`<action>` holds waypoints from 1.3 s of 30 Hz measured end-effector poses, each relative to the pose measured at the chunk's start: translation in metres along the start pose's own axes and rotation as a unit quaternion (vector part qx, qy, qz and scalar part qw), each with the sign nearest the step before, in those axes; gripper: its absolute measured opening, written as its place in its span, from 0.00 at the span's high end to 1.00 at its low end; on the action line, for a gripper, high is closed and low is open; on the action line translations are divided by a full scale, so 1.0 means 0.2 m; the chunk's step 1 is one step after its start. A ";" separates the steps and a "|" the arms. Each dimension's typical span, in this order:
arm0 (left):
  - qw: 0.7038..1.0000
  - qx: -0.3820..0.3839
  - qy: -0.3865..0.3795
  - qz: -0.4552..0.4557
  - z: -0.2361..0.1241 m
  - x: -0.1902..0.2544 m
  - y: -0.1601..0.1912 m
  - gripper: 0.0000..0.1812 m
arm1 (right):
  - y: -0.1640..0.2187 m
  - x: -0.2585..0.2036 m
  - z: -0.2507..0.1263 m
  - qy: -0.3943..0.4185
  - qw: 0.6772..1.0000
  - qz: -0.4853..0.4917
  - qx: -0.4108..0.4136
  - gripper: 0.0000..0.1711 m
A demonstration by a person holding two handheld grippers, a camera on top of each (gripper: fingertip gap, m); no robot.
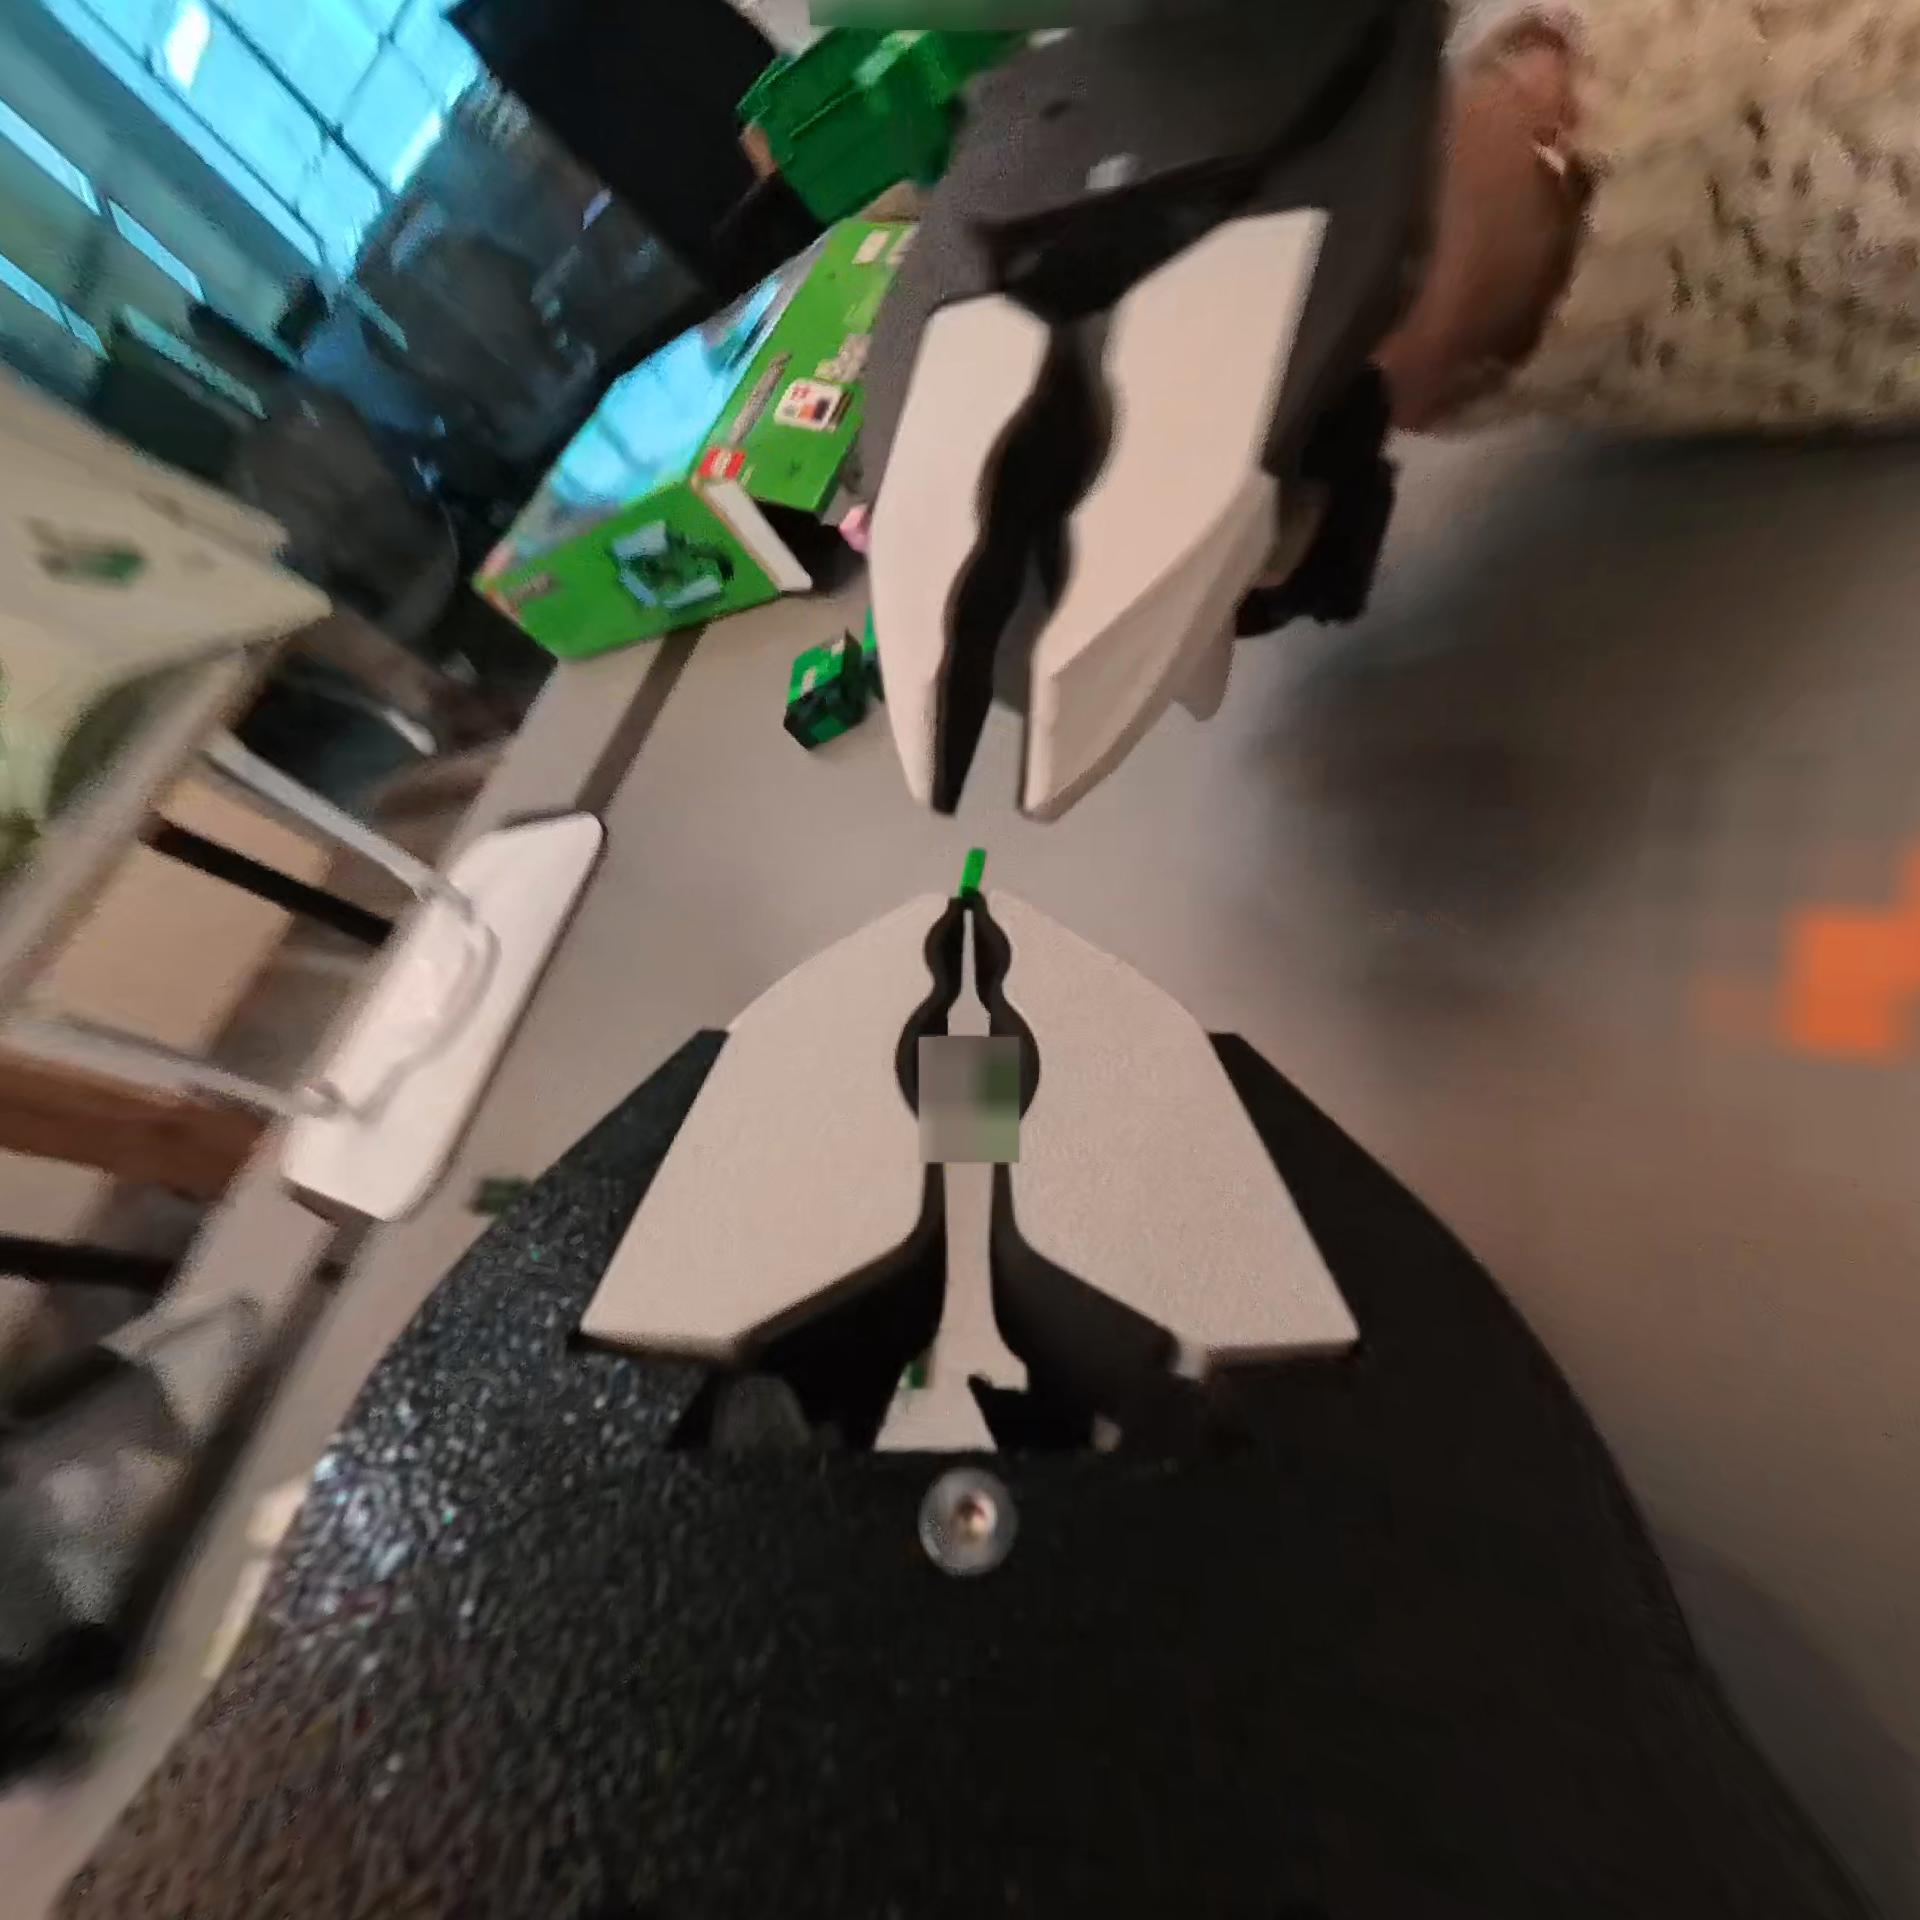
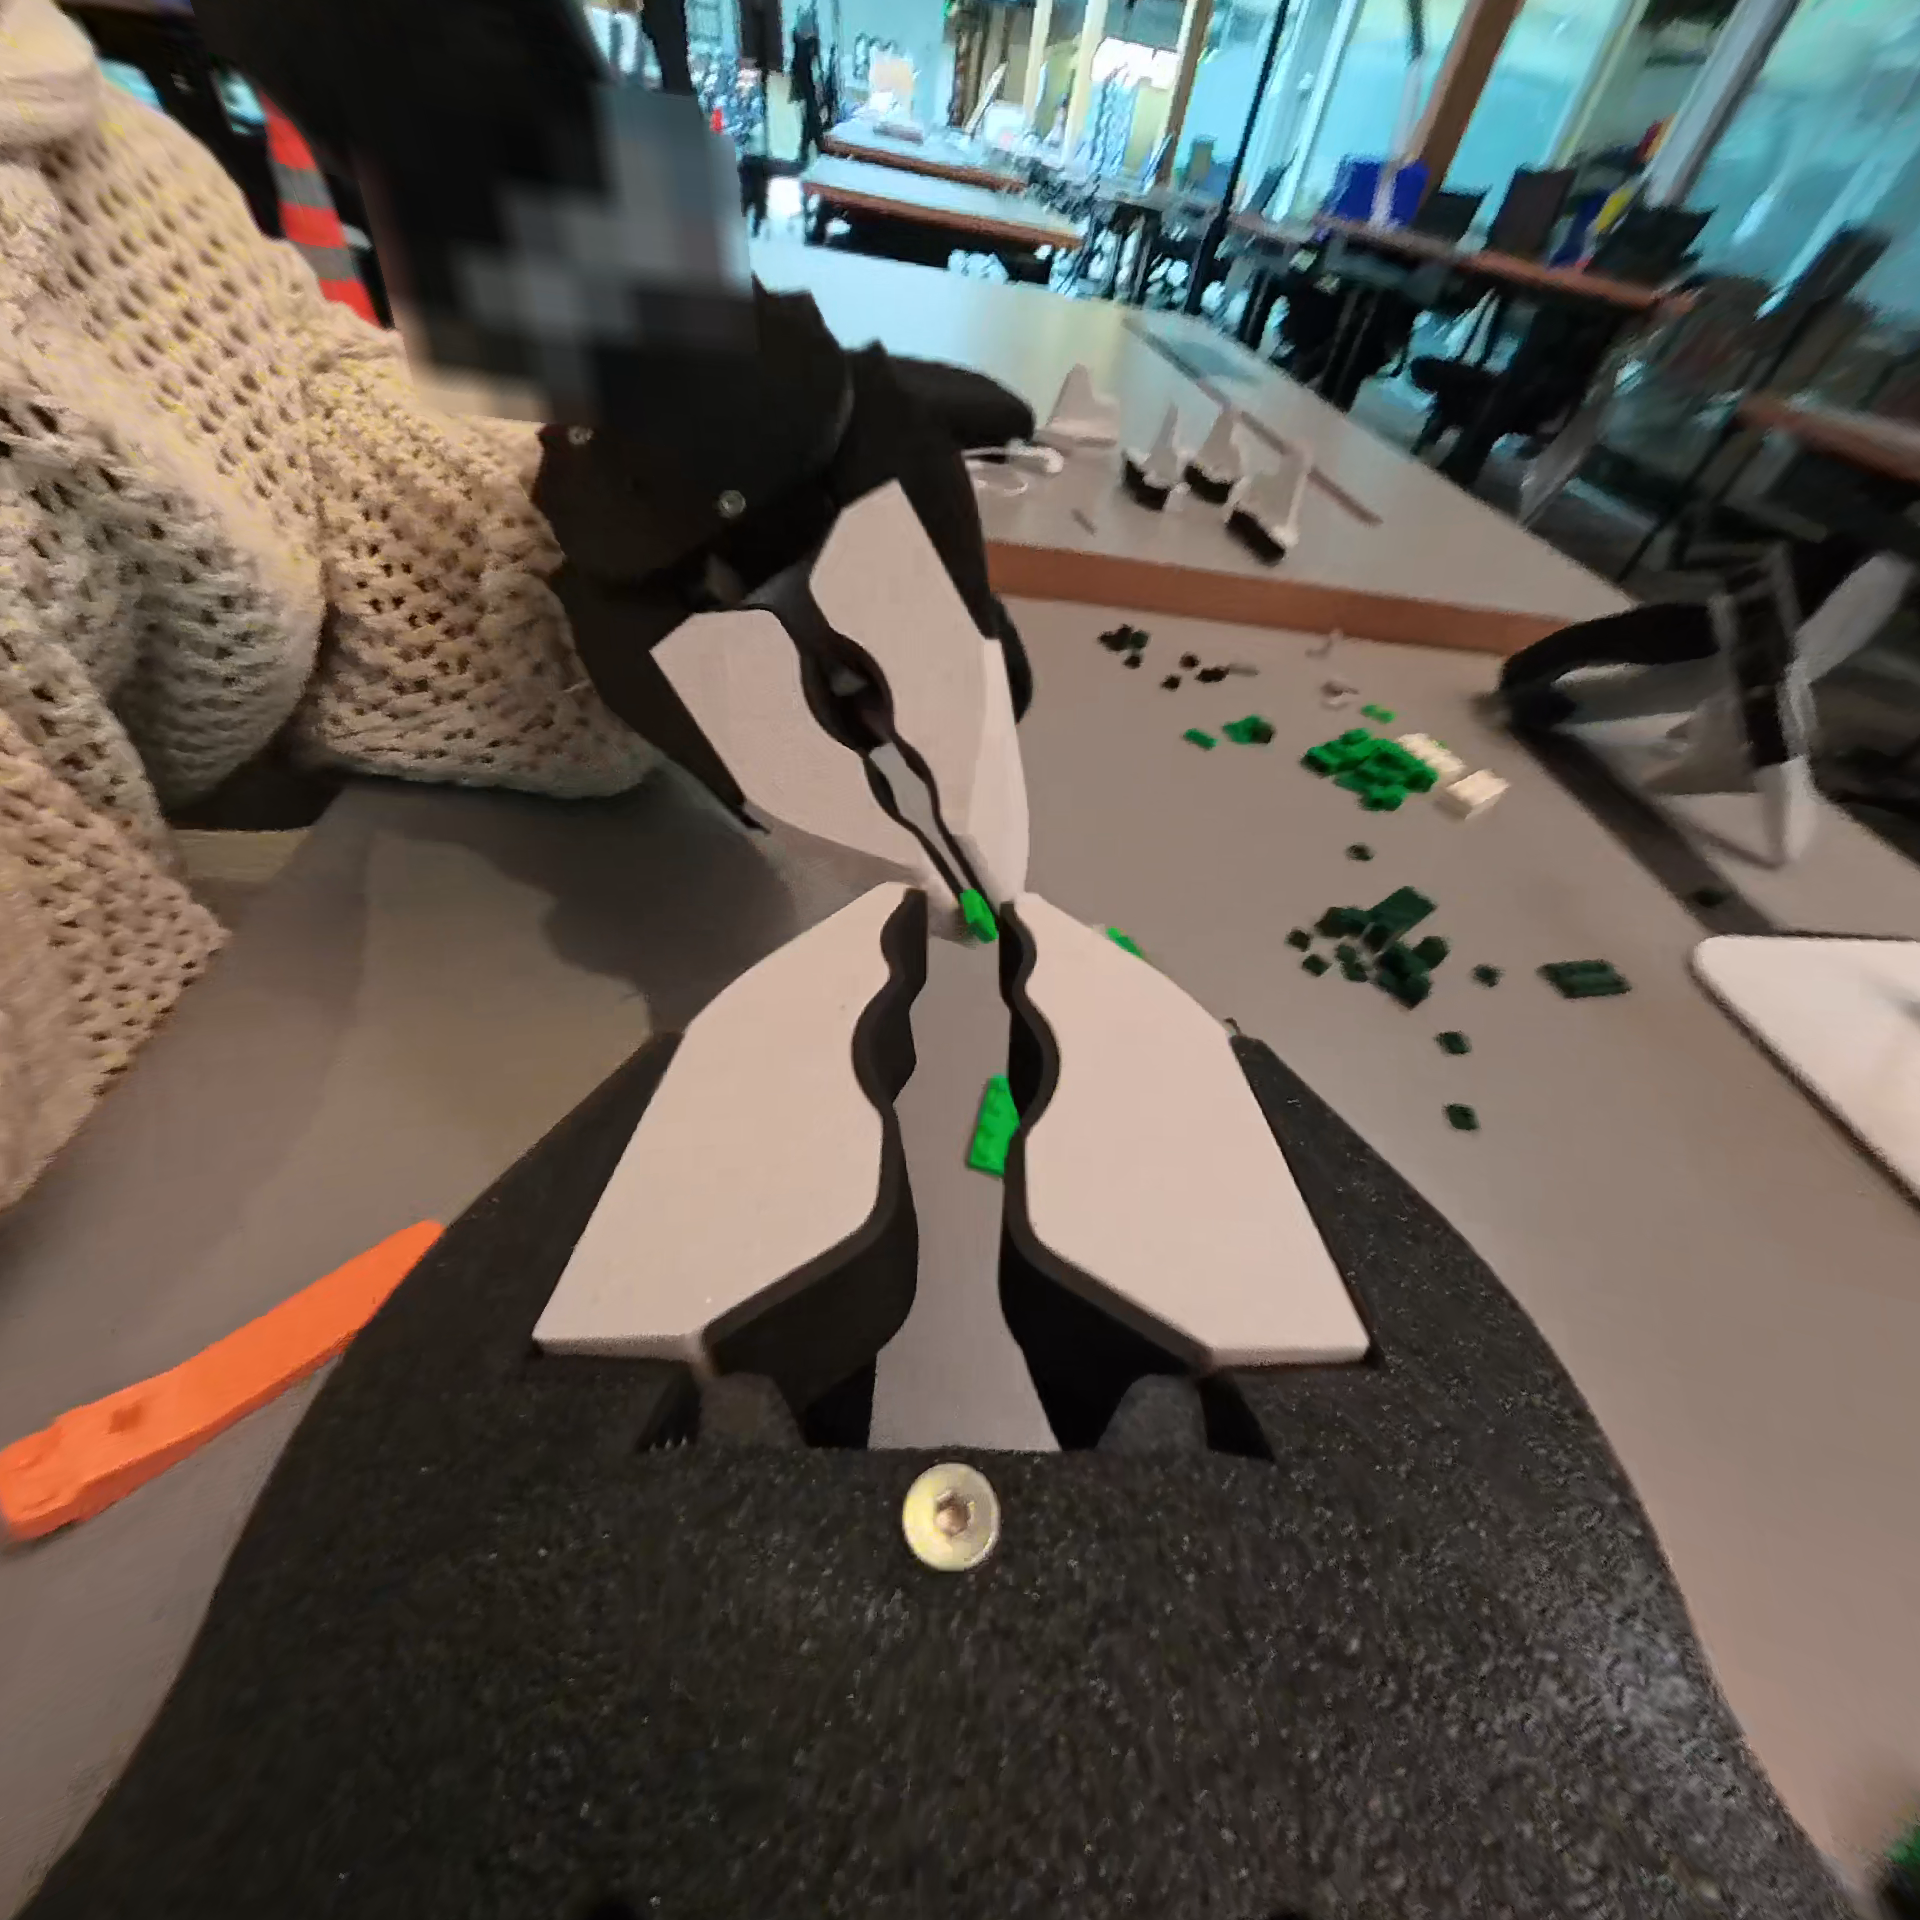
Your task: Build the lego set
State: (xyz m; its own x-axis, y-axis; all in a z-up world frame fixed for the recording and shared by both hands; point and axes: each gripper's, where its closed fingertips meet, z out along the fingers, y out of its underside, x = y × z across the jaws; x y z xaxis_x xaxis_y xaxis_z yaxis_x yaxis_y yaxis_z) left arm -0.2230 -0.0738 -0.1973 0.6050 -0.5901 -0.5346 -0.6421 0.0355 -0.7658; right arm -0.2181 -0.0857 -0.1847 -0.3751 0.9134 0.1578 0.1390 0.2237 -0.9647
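Note:
My left gripper [image 1: 968, 912] is shut on a small bright green lego piece [image 1: 974, 868] that sticks out past its tips. In the right wrist view the left gripper [image 2: 951, 878] comes down from the upper left with the same piece [image 2: 977, 914] pinched in it. My right gripper [image 2: 958, 912] is open, tip to tip with the left one, its fingertips on either side of the piece without gripping it. In the left wrist view it [image 1: 987, 802] hangs just beyond the piece. A bright green plate [image 2: 992, 1127] lies on the grey table [image 2: 468, 1039] under the right gripper's fingers.
Piles of bright green bricks [image 2: 1366, 764], white bricks [image 2: 1460, 784] and dark green bricks [image 2: 1387, 945] lie to the right. An orange brick separator [image 2: 208, 1382] lies at the left. A green lego box [image 1: 665, 499] and a small green build [image 1: 826, 691] sit farther back. A knit sleeve [image 2: 208, 520] is close by.

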 end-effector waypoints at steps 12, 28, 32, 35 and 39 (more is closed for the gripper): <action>0.803 0.018 0.278 -0.527 -0.06 0.08 -0.06 0.99 | -0.02 -0.03 0.01 0.085 0.960 -0.265 -0.040 0.89; 0.728 0.002 0.380 -0.570 -0.12 0.20 -0.07 0.99 | 0.03 -0.15 0.03 0.006 0.961 -0.270 -0.062 0.94; 0.721 -0.002 0.393 -0.570 -0.13 0.22 -0.07 0.99 | 0.04 -0.17 0.03 -0.008 0.961 -0.267 -0.067 0.94; 0.720 -0.009 0.401 -0.566 -0.13 0.25 -0.07 0.99 | 0.05 -0.18 0.04 -0.018 0.962 -0.263 -0.069 0.94; 0.719 -0.014 0.403 -0.566 -0.13 0.26 -0.07 0.99 | 0.06 -0.19 0.04 -0.026 0.964 -0.254 -0.072 0.96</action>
State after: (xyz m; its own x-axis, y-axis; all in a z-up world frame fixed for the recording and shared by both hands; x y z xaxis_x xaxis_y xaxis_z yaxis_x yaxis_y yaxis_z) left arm -0.1955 -0.1247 -0.2057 0.2865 -0.5039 0.8149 0.0308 -0.8453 -0.5335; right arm -0.2092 -0.1201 -0.2047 -0.4738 0.6563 0.5872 0.0488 0.6853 -0.7266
